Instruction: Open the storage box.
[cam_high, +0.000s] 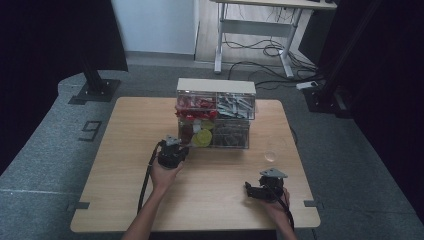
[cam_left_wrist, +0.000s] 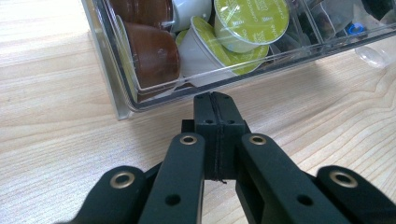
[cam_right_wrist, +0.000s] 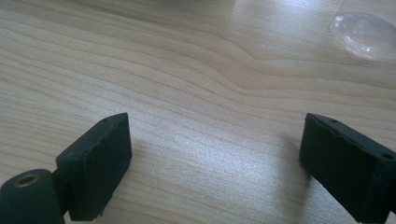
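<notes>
Sitting just beyond the pressed-together left gripper (cam_left_wrist: 215, 100), the clear drawer (cam_left_wrist: 122, 100); right gripper (cam_right_wrist: 212, 158) spread wide

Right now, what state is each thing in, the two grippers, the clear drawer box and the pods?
left gripper: shut, empty, at the drawer front.
right gripper: open, empty, above bare table.
clear drawer box: upright, lower left drawer closed or nearly so.
coffee pods: jumbled inside that drawer.
</notes>
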